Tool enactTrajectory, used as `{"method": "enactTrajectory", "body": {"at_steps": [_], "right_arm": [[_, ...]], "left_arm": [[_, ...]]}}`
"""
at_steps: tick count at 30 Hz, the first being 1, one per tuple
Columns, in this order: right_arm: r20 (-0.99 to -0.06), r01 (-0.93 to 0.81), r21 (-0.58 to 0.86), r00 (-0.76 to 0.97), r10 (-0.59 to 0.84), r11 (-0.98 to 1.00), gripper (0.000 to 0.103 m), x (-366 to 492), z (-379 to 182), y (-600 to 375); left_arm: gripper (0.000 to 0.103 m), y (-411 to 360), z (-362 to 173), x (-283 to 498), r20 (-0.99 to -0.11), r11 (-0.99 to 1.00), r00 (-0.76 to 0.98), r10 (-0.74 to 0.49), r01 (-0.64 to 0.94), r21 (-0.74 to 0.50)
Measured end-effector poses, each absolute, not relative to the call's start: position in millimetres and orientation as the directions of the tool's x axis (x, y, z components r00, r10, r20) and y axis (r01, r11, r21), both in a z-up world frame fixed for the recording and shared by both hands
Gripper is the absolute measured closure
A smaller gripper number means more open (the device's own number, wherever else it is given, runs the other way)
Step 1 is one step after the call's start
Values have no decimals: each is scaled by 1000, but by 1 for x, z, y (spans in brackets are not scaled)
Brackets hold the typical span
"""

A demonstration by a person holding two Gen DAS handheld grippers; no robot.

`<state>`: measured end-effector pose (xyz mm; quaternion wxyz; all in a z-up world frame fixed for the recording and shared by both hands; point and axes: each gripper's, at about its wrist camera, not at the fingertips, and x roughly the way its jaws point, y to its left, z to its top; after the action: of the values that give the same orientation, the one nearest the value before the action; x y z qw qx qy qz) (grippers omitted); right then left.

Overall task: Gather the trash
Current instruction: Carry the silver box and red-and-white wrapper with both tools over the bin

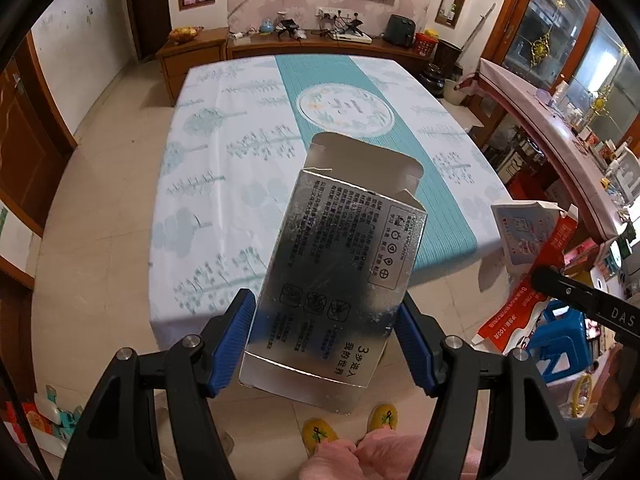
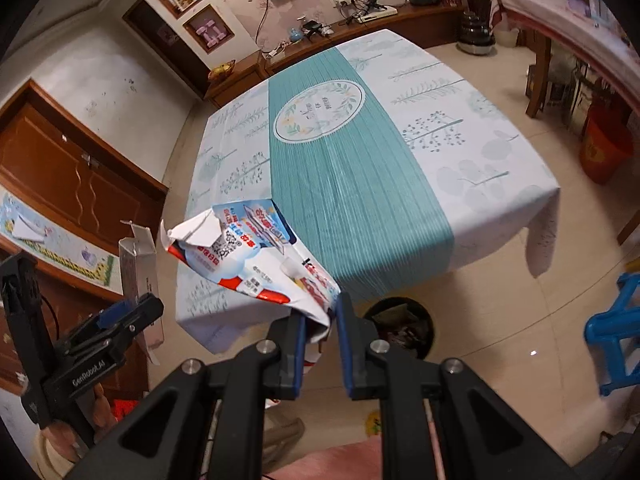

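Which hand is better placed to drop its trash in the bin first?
Probably right: the bin sits just beyond the right gripper, which pinches the carton. The left gripper with its box shows no bin.

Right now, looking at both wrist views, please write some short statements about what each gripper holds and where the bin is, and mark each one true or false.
1. The left gripper holds a silver box with its top flap open. True.
2. The right gripper is empty. False: it pinches a crumpled red, white and blue carton.
3. The tablecloth has bottles standing on it. False: no bottles stand on it in either view.
4. A dark bin with rubbish inside stands on the floor near the table's edge. True.
5. The silver box lies on the floor. False: it is held up.
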<state>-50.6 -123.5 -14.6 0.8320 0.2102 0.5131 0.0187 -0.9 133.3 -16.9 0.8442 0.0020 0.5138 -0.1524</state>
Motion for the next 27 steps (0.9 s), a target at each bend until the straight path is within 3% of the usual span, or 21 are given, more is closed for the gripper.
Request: {"method": "enactTrajectory", "body": {"at_steps": [10,27], "right_arm": [[-896,193,353,351,272,916,89,-91,-72,-139],[-947,240,313,151,283,919,89,-53,-319,-169]], "left_arm": [[36,90,-92,-39,-930,943,264,-257,278,-182],[35,18,-332,-20,-983,975,104,-149,181,-128]]}}
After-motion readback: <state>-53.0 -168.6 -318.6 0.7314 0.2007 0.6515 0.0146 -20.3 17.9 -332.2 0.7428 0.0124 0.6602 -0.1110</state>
